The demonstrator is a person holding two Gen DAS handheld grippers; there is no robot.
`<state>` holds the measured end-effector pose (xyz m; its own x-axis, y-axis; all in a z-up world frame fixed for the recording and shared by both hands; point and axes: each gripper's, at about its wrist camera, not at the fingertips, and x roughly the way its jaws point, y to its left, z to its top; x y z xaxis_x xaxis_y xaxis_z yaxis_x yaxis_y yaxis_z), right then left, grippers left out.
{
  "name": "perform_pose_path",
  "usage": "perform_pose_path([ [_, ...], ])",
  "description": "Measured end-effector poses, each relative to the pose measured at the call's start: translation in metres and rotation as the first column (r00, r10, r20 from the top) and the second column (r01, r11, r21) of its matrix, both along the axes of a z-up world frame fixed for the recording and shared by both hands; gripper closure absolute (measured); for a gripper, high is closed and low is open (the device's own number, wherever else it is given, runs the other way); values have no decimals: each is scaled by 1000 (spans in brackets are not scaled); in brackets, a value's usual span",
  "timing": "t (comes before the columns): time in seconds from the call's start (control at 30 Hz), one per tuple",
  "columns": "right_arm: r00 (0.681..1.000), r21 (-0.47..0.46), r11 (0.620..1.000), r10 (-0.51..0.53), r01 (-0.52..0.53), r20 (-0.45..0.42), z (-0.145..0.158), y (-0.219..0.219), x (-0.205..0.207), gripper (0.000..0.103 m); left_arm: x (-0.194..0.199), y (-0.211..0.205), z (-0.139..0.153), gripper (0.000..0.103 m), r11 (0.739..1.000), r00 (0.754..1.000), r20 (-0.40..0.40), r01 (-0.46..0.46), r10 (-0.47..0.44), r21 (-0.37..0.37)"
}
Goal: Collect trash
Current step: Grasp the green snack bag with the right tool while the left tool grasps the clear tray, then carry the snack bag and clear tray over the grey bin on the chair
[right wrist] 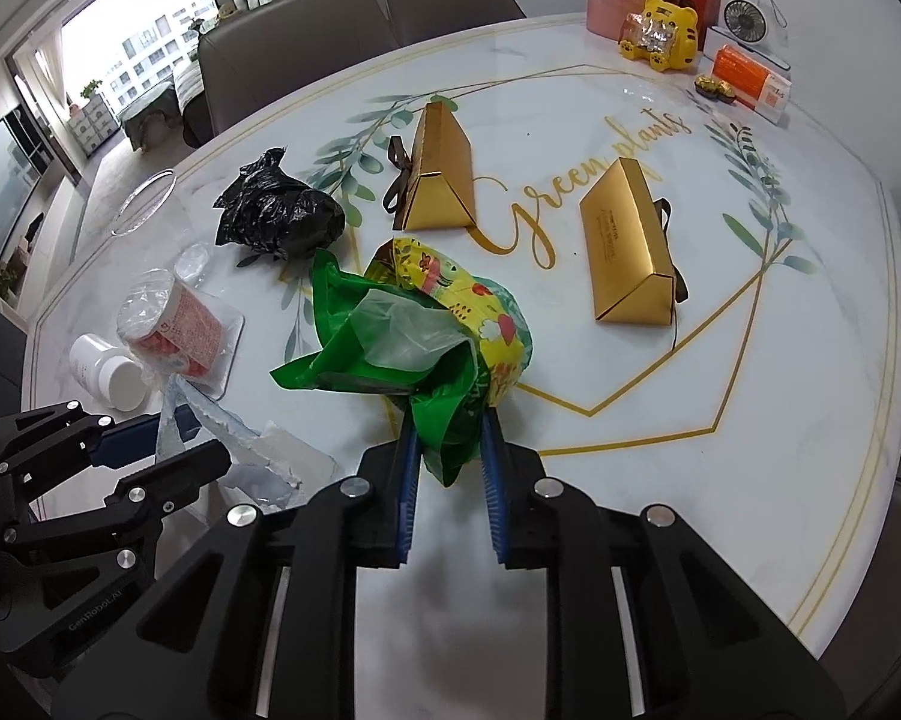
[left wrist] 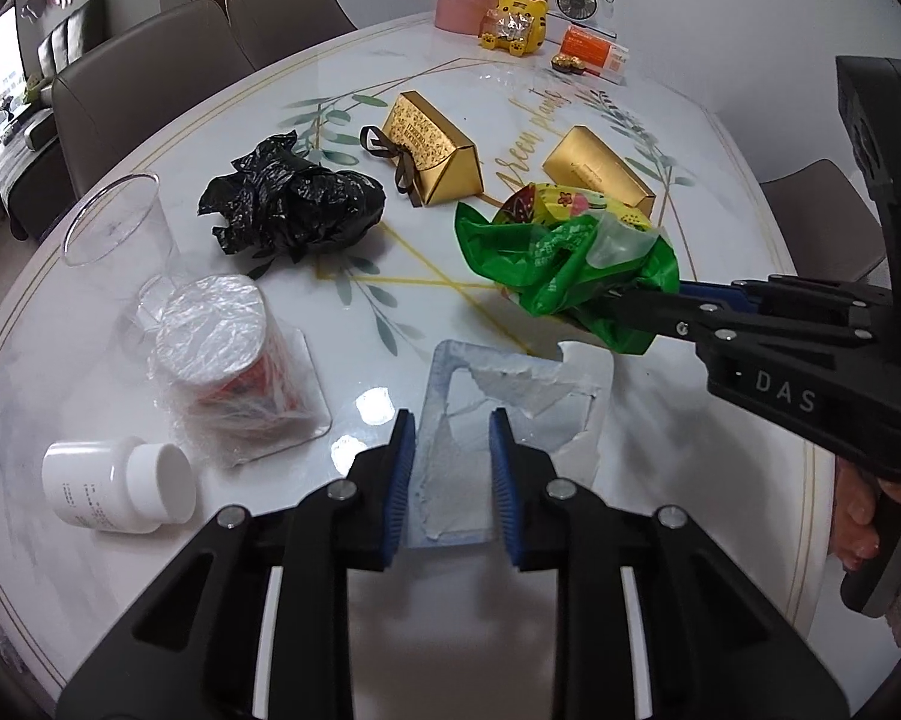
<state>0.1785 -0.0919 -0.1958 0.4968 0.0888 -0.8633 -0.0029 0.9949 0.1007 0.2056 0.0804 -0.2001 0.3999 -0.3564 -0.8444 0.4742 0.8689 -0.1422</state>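
Here the right gripper (right wrist: 447, 450) was clamped on a crumpled green plastic bag (right wrist: 390, 360) — its blue pads pinched the bag's lower folds, and the bundle, with a yellow printed wrapper (right wrist: 486, 312) tucked in, bulged out just ahead of the fingertips. The left gripper (left wrist: 453, 438) stood with its jaws apart, a torn white-and-blue package (left wrist: 498, 414) lying flat on the table (left wrist: 720, 192) between and just beyond the pads; whether they touched it I cannot tell. Farther ahead of the left tool, to its left, sat a crumpled black bag (left wrist: 294, 204), nearer a wrapped cup (left wrist: 222, 348) and a white bottle (left wrist: 114, 486) on its side. Two gold boxes (right wrist: 441, 174) lay beyond the green bag.
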Motion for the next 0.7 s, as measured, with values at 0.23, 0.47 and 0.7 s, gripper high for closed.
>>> perform_pose_path([
  [0.23,999,-10,999,-37,37,18,18,11,-27,85,-18,19,17,77,1000,1000,24,5,-5,-8],
  [0.47,997,-18,997,-70,71,40,36,27,-64,85,-43,38,37,77,1000,999,49,16,-15,-16],
  [0.7,996,-6,998,-66,67,68,52,47,-110,85,-84,58,56,77,1000,996,84,-12,13,-14],
])
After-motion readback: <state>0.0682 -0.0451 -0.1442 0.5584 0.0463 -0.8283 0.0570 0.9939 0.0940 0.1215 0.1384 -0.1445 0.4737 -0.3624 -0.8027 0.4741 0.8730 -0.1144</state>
